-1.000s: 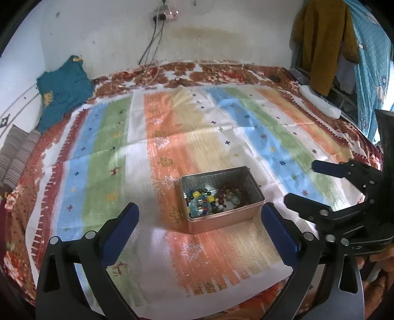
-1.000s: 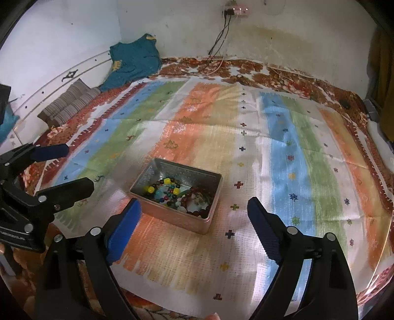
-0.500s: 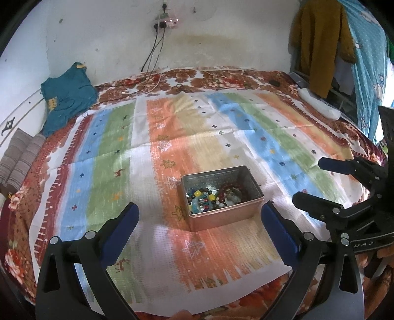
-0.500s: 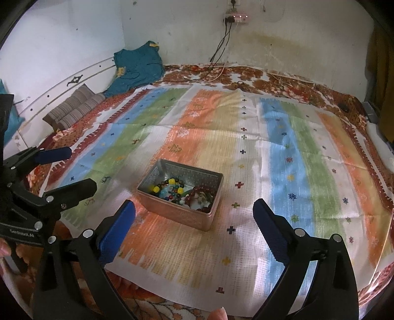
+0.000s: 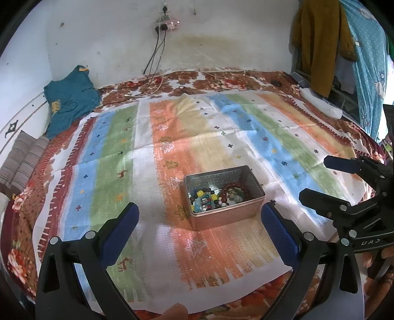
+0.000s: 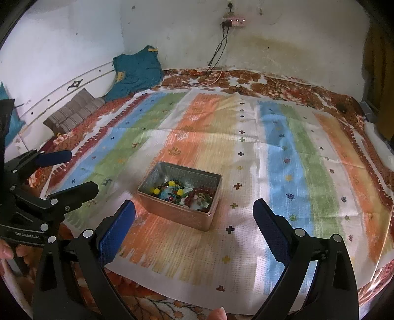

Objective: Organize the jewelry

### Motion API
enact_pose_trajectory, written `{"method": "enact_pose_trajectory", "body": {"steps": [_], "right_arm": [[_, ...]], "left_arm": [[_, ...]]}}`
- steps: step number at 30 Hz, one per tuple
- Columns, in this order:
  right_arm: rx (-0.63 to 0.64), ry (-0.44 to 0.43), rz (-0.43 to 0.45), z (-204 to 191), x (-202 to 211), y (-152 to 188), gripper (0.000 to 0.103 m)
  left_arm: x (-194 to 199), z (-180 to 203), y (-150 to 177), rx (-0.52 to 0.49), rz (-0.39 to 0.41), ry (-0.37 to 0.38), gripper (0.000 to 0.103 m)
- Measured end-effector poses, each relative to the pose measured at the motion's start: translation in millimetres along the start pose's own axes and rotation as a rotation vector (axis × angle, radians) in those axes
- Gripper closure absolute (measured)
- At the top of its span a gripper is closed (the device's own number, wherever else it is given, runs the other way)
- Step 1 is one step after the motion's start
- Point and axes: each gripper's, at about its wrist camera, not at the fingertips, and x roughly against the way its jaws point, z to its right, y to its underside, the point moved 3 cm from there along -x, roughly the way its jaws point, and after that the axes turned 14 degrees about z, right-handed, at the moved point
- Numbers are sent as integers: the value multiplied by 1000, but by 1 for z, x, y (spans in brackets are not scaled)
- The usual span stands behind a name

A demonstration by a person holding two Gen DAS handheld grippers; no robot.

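Pulled back a little from the tin [image 5: 222, 194] of beads [image 5: 206, 197]. Left gripper [image 5: 199, 227] and right gripper [image 6: 194, 227] both spread wide, empty, tin at 12 o'clock on striped cloth [image 5: 123, 160].

A striped cloth [image 5: 152, 137] covers the floral bedspread [image 5: 221, 78]. In the upper left lie a teal garment [image 5: 70, 98] and grey striped cushions [image 5: 23, 160]. Cables [image 5: 154, 54] hang from a wall socket [image 5: 167, 23] at top centre.
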Motion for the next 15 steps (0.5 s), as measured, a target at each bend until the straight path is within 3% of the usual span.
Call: {"method": "enact_pose_trajectory", "body": {"steps": [15], "right_arm": [[-4,-5,18,1,4,-1,6]], "left_arm": [[4,-3,-2,-9,10,-1,6]]}}
